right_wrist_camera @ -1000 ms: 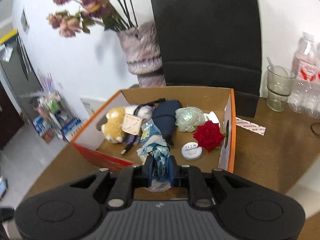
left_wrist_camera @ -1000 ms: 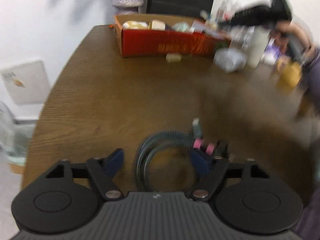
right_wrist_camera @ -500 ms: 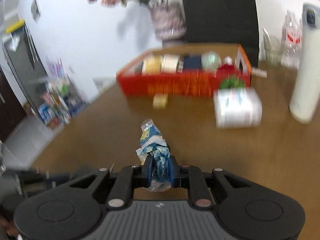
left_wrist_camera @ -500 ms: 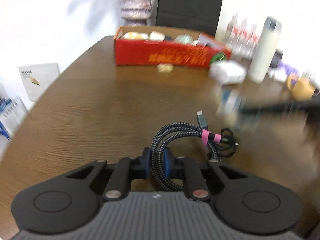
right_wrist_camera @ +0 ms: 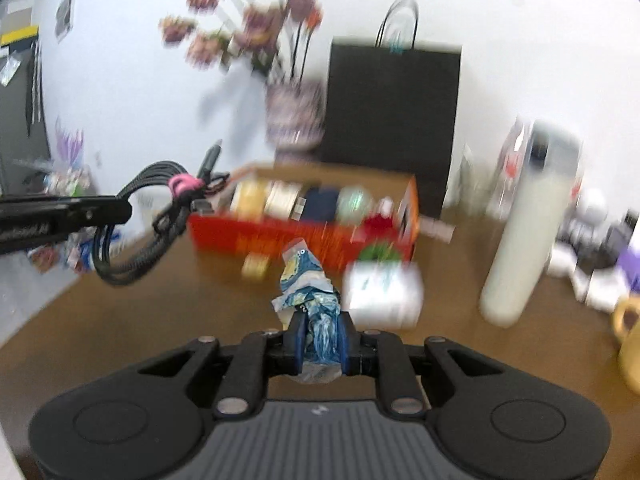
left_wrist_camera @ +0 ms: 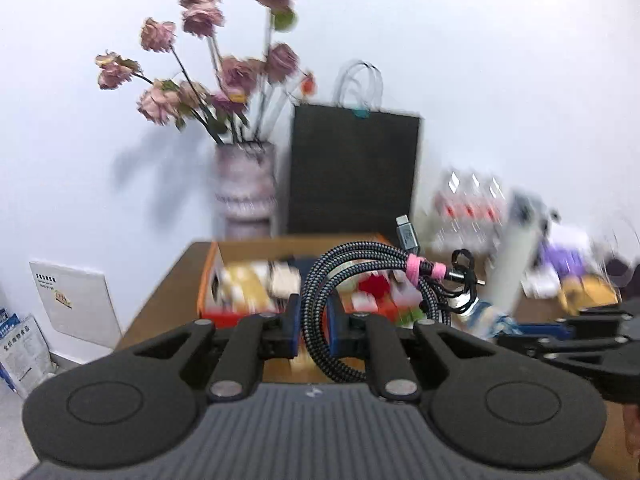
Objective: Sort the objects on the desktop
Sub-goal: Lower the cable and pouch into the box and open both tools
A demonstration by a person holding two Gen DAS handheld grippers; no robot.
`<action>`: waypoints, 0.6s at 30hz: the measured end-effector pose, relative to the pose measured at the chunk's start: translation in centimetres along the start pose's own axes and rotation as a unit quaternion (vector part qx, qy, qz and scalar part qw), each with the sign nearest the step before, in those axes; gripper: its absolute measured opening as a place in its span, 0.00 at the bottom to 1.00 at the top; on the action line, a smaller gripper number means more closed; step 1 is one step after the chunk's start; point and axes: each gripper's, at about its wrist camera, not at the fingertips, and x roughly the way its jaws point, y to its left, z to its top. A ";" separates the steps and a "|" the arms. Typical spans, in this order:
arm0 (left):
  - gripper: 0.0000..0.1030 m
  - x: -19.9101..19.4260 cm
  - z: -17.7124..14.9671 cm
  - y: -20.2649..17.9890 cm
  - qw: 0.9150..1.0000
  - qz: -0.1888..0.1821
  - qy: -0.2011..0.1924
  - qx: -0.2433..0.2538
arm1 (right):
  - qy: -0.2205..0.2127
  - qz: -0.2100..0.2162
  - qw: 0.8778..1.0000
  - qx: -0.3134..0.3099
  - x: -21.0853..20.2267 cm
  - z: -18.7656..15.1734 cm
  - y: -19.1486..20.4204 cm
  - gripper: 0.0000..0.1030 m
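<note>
Braided grey-and-black cable (left_wrist_camera: 344,276), coiled and bound by pink ties (left_wrist_camera: 426,268), sits clamped between the blue pads of the left gripper (left_wrist_camera: 314,330); its jaws stand narrow, pressed on the coil, and the coil is raised clear of the worktop (left_wrist_camera: 168,300). A silver connector (left_wrist_camera: 406,234) projects upward from the bundle.

Crumpled blue-and-white patterned fabric or wrapper (right_wrist_camera: 310,292) is pinched in the narrow jaws of the right gripper (right_wrist_camera: 320,344), above the brown worktop.

Left wrist view: shows the cable weave, the connector and the flower heads (left_wrist_camera: 208,76) above the vase (left_wrist_camera: 246,192) in detail; the right gripper appears only as a dark edge at far right.

Right wrist view: shows the coil hanging in side profile at far left, the red front of the cardboard box (right_wrist_camera: 304,236), a white bottle (right_wrist_camera: 528,232) and a yellow mug (right_wrist_camera: 630,328). Both views are motion-blurred; box contents are indistinct.
</note>
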 end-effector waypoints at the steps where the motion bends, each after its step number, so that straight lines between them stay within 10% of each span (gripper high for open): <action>1: 0.13 1.4 1.2 0.2 1.000 -0.002 0.007 -0.007 | -0.015 0.000 1.000 0.001 0.3 1.8 -0.5 0.15; 4: 0.13 6.0 4.4 1.7 0.999 0.004 0.039 -0.036 | -0.039 0.005 0.999 0.001 2.4 6.7 -2.1 0.15; 9: 0.13 15.7 7.3 3.4 0.993 0.040 0.109 -0.039 | 0.041 0.002 0.999 0.005 12.3 12.8 -4.3 0.15; 18: 0.17 27.9 2.1 7.8 0.964 0.085 0.244 -0.056 | 0.226 0.018 0.973 0.043 28.7 10.7 -4.8 0.15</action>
